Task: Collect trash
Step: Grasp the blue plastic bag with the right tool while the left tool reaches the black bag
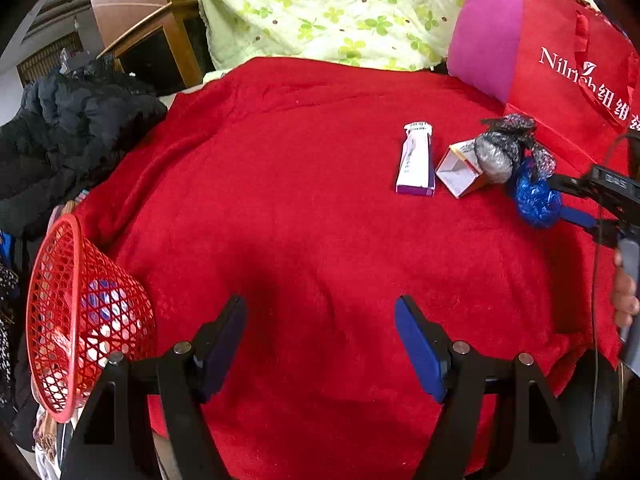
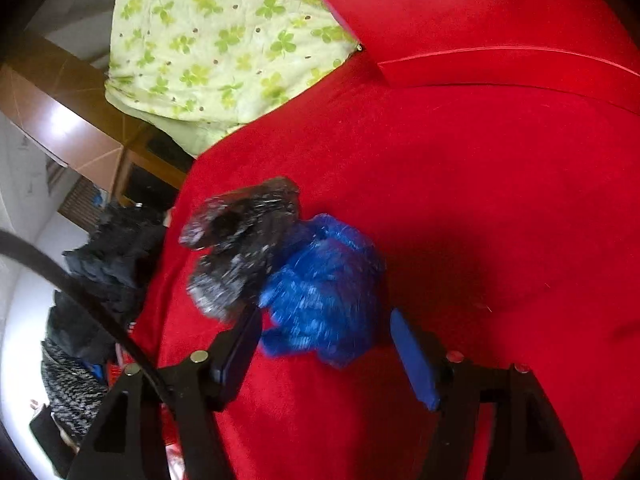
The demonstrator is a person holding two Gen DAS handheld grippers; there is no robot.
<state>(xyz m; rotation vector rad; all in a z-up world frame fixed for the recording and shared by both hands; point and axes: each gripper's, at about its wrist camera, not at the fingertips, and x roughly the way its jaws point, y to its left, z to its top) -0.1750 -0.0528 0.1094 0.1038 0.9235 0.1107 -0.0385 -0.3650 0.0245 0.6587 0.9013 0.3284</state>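
On the red blanket (image 1: 280, 200) lie a white and purple box (image 1: 416, 160) and an open orange and white carton (image 1: 460, 172). A grey-black crumpled plastic bag (image 1: 500, 152) leans on the carton, with a crumpled blue bag (image 1: 536, 200) beside it. My right gripper (image 2: 325, 312) is open around the blue bag (image 2: 324, 288). Its left finger touches the bag and a gap shows at the right pad (image 2: 412, 352). The grey-black bag (image 2: 240, 248) lies just beyond. My left gripper (image 1: 320, 320) hangs open over bare blanket. A red mesh basket (image 1: 52, 280) lies tipped at the left edge.
A red paper shopping bag (image 1: 568, 60) and a pink pillow (image 1: 484, 36) stand behind the trash at the right. A green clover quilt (image 1: 340, 8) lies at the back. A black jacket (image 1: 68, 140) is heaped at the left, near a wooden chair (image 1: 172, 20). A person's hand (image 1: 624, 292) holds the right gripper.
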